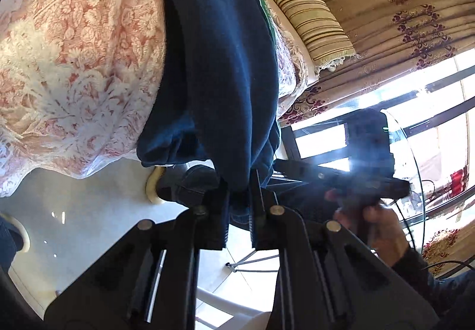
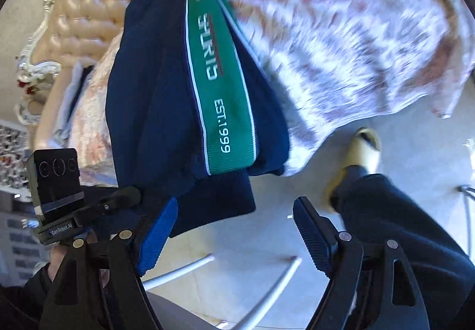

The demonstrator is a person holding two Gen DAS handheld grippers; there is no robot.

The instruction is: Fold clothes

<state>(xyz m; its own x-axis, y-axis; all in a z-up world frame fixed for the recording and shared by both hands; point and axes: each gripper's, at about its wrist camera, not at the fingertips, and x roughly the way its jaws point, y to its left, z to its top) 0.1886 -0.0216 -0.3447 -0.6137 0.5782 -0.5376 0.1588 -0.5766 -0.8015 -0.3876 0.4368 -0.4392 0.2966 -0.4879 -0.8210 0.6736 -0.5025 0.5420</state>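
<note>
Hanging off the edge of the bed (image 1: 74, 42), navy garment (image 1: 216, 62) w/ green stripe (image 2: 219, 86) reading "EST.1999", draped over the pink-and-white floral bedspread (image 2: 341, 33) and dangling toward the pale tile floor (image 1: 89, 196). Clamped on its lower hem, left claw (image 1: 240, 196), fingers narrow w/ dark fabric pinched between the pads. Spread wide, right claw (image 2: 234, 229), nothing gripped; blue pad (image 2: 157, 238) touching or just beside the ribbed cuff, other pad well apart from the cloth. Beyond, tufted headboard (image 2: 89, 3), striped pillow (image 1: 314, 24), patterned curtains (image 1: 415, 18). Near the bedspread's edge, a foot in a cream slipper (image 2: 362, 151), dark trouser leg (image 2: 394, 226).
</note>
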